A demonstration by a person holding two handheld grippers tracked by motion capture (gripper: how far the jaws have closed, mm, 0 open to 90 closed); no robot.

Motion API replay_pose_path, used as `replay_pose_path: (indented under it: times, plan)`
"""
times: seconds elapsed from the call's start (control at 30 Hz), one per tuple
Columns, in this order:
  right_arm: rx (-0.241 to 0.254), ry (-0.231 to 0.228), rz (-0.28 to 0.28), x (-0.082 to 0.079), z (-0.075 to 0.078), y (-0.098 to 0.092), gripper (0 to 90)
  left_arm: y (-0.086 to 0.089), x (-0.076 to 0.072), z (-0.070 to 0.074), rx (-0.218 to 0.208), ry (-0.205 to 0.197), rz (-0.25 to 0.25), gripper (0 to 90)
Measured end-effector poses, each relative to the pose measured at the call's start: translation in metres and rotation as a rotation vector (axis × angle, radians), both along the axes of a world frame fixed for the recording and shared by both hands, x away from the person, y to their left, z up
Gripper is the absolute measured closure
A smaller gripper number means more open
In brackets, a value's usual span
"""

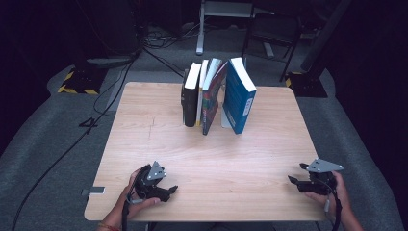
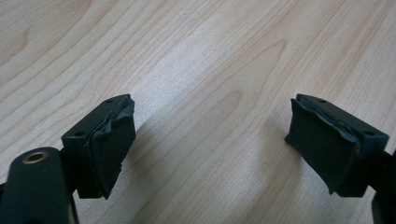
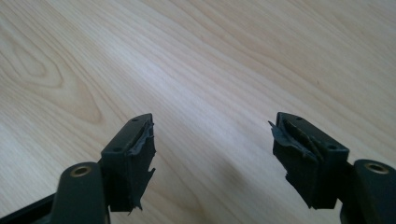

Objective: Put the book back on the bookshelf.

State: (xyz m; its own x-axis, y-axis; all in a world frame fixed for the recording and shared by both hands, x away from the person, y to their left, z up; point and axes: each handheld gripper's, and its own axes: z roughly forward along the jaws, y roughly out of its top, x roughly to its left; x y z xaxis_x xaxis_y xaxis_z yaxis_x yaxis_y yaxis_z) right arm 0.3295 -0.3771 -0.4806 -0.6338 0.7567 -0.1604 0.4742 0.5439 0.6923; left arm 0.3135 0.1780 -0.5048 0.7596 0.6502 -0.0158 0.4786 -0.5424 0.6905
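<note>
Nearest the person, the left tool (image 1: 169,188) and the right tool (image 1: 294,180) rest low over the near edge of the bench (image 1: 159,144), both jaws wide with nothing between them. Well beyond, at the far edge, the row of books (image 1: 216,94) stands upright, the blue book (image 1: 238,96) leaning, untouched. Judging by this, either the handling has not begun or the books are already set.

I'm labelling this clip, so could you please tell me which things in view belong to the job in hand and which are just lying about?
Part of the job:
- left gripper, jaws open, empty
- right gripper, jaws open, empty
- row of books standing at the table's far edge
- blue book, leaning

Just lying about:
- cables on the floor
- chair behind the table
</note>
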Motion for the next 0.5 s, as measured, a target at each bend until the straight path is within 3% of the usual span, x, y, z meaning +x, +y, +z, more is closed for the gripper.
replay_pose_path:
  times: [0.23,0.3,0.33,0.5]
  plan:
    - [0.078,0.026,-0.042,-0.015,-0.017,-0.024,30.5,0.000,-0.001,0.000,0.004,-0.004,0.011,14.9]
    - [0.119,0.035,-0.047,-0.018,-0.019,-0.029,30.5,0.001,-0.002,0.000,0.003,-0.004,0.012,14.9]
    - [0.173,0.042,-0.054,-0.021,-0.023,-0.034,29.7,0.001,-0.002,0.000,0.003,-0.003,0.015,14.9]
    - [0.169,0.044,-0.049,-0.025,-0.024,-0.038,28.0,0.001,-0.002,0.000,0.002,-0.003,0.015,14.9]
